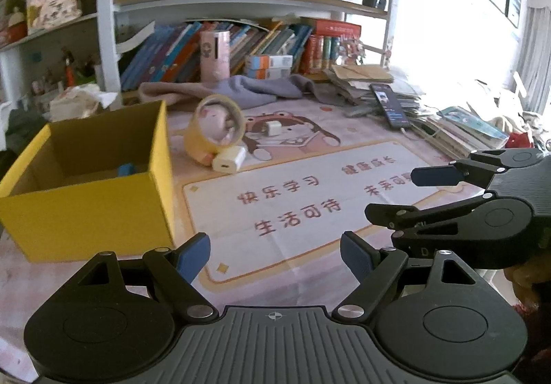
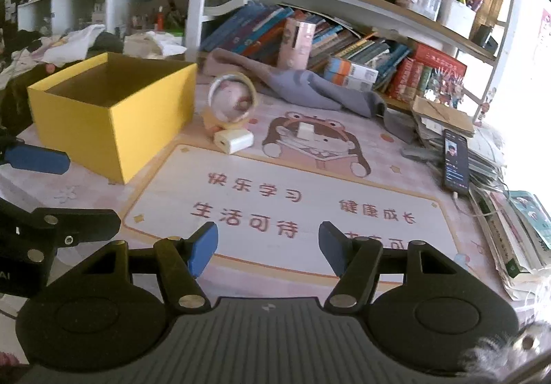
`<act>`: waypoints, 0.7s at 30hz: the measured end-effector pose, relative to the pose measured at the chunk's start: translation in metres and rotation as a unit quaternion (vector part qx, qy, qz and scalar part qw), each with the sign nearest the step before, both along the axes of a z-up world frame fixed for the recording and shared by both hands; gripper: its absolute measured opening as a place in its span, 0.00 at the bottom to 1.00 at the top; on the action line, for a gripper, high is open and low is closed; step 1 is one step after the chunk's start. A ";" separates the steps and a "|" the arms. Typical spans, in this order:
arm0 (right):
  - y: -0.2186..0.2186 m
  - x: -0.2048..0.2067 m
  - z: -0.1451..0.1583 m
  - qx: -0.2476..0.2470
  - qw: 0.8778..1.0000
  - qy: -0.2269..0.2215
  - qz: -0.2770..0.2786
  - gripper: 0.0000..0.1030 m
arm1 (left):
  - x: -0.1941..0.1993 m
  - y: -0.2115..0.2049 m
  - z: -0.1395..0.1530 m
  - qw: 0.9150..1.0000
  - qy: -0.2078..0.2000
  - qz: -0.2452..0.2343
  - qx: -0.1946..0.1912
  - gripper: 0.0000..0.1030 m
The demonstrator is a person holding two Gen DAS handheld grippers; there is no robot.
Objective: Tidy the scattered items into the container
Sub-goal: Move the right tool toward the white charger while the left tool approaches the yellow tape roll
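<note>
Both grippers, left point(image 1: 274, 255) and right point(image 2: 268, 248), hang with jaws apart, holding nothing. At eleven o'clock of the right one, the white charger point(image 2: 233, 141) touches the round toy point(image 2: 231, 102), just right of the yellow box point(image 2: 137, 136). A careless grab may topple that toy or knock the charger away.

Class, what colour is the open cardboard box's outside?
Yellow outside, brown inside; the box shows best in the right wrist view.
</note>
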State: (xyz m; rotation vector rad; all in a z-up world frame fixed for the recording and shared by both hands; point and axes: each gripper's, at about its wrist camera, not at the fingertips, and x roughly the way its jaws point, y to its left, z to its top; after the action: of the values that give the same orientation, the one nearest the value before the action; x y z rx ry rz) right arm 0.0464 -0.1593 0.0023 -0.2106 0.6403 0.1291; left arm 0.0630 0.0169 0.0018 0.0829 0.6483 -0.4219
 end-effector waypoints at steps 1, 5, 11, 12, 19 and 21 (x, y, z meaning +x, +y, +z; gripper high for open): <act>-0.003 0.002 0.000 0.000 1.000 0.000 -0.002 0.61 | 0.002 -0.003 0.000 1.000 0.001 -0.002 0.000 0.82; -0.015 0.007 -0.002 0.002 1.000 0.003 -0.011 0.61 | 0.011 -0.014 -0.002 1.000 0.005 -0.010 0.003 0.82; -0.031 0.018 -0.006 0.006 1.000 0.010 -0.019 0.61 | 0.023 -0.031 -0.005 1.000 0.013 -0.021 0.010 0.82; -0.034 0.020 -0.007 0.006 1.000 0.010 -0.020 0.61 | 0.025 -0.033 -0.006 1.000 0.014 -0.021 0.011 0.82; -0.050 0.040 -0.010 0.010 1.000 0.017 -0.018 0.61 | 0.045 -0.050 -0.008 1.000 0.019 -0.017 0.016 0.82; -0.055 0.047 -0.010 0.011 1.000 0.018 -0.018 0.61 | 0.051 -0.055 -0.009 1.000 0.020 -0.015 0.018 0.82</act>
State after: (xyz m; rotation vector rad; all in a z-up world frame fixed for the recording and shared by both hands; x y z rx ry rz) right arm 0.0933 -0.2143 -0.0073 -0.1761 0.6772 0.1062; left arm 0.1138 -0.0383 -0.0069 0.1195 0.6948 -0.4417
